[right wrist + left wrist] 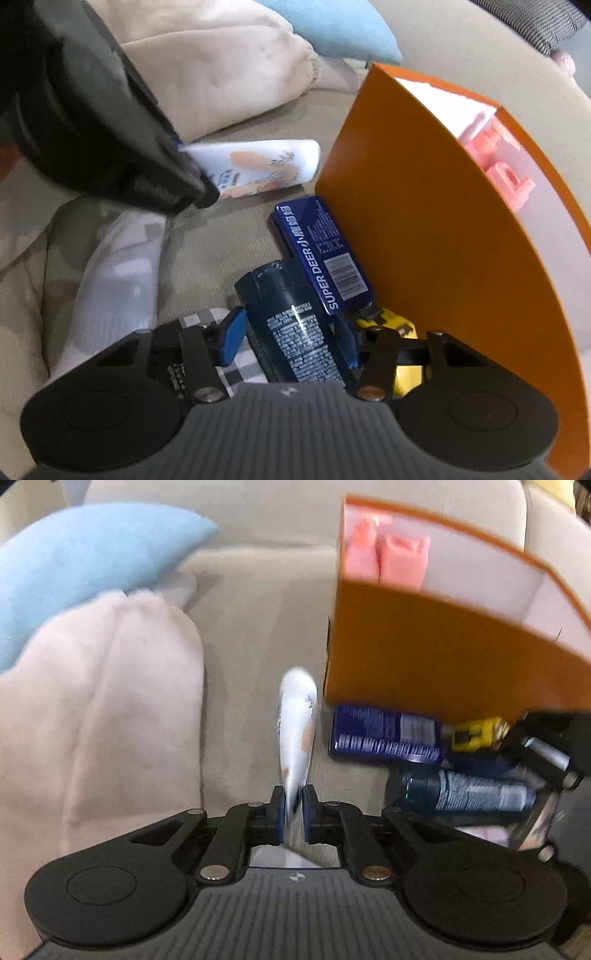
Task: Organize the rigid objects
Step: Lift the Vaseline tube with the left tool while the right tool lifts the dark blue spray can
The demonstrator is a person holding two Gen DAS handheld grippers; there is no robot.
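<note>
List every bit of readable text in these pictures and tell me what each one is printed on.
"SUPER DEER", followed by Chinese characters too small to make out: on the side of the flat blue box.
Barcode and white fine print on the same box: too small to read.
White print on the dark blue bottle between the right tool's fingers: too small.
Blue lettering on the white floral tube held by the left tool: blurred.

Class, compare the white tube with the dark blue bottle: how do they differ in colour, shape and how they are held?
The white tube is pale and flat; the dark blue bottle is dark and round. The left gripper pinches the tube by one end; the right gripper straddles the bottle's body. Both are printed containers beside the orange box.
</note>
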